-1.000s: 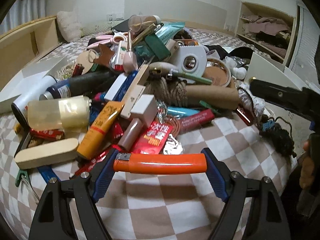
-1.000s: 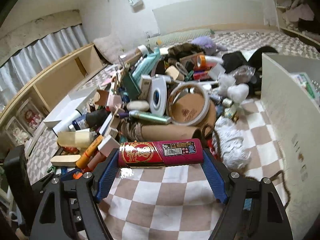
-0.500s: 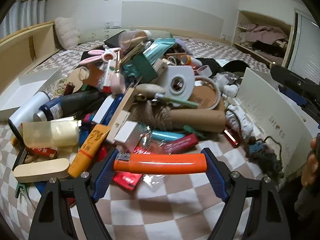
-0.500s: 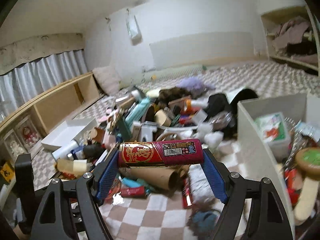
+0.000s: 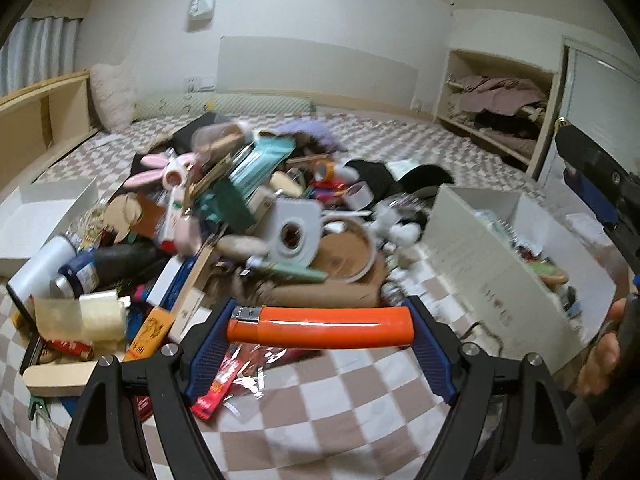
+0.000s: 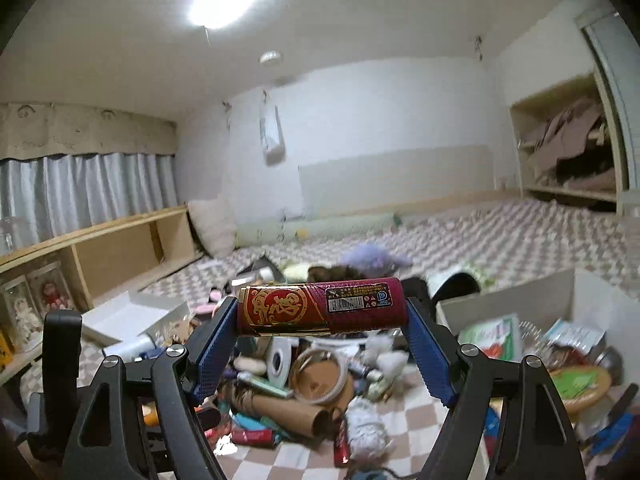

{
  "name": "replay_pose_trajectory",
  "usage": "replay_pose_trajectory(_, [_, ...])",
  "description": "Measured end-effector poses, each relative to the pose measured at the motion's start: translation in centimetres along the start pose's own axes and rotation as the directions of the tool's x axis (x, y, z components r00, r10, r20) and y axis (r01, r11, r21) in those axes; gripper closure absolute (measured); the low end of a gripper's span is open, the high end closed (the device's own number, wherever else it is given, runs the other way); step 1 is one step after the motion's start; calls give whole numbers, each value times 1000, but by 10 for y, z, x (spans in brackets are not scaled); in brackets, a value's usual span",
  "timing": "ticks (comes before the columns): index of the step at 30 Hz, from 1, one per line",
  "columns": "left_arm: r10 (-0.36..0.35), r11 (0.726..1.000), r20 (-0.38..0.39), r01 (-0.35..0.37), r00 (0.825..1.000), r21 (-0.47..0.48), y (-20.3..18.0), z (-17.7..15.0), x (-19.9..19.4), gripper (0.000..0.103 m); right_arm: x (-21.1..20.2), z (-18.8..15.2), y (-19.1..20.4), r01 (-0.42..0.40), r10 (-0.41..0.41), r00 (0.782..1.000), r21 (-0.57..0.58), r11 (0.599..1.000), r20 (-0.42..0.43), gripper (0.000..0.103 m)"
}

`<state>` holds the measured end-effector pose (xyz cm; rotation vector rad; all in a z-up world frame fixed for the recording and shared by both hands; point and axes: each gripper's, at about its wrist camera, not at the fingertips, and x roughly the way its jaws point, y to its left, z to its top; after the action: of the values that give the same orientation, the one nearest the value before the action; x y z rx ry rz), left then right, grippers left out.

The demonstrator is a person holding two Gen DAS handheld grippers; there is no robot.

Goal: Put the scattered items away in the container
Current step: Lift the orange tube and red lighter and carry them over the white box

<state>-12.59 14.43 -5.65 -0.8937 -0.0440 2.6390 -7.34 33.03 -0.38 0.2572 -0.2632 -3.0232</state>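
Currently, in the left wrist view, the left gripper (image 5: 320,322) sits at lower centre of the frame, its blue pads closed on the two ends of an orange lighter (image 5: 324,325) that lies crosswise between them, metal cap to the left. Behind the lighter, across the left and centre of the frame, a pile of scattered items rests on a checked cover (image 5: 340,408): a white bottle (image 5: 40,264) at far left, an orange tube (image 5: 150,330) just left of the pads, a pink rabbit-eared toy (image 5: 168,168) higher up, a white tape dispenser (image 5: 294,232) at centre, and a round wooden hoop (image 5: 348,252) just right of it. At right of the frame stands the white container (image 5: 500,276), open-topped and partly filled; its contents are blurred. A hand (image 5: 604,354) shows at the right edge, below a black and blue tool. In the right wrist view, the right gripper (image 6: 322,312) occupies centre frame, its pads closed on the ends of a red lighter (image 6: 320,311) with gold ornament and a printed label, held crosswise above the pile. The tape dispenser (image 6: 280,360) and the hoop (image 6: 320,376) lie below it at centre, and a cardboard tube (image 6: 288,410) lies lower still. The container (image 6: 512,304) stands at right of the frame, holding packets and a round wooden object.
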Motion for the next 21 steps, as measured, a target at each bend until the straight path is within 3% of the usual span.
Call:
replay_pose_trajectory(7, [-74,997,58,74,996,15,-30,22,-10,20,-19,17,-12,49,-47,995,-25,998,82,22])
replay_pose_trajectory(21, [-224,973,158,213,962,85,-113,61,-10,20,-52,50,-78,184,-182,978,-10,983,101,22])
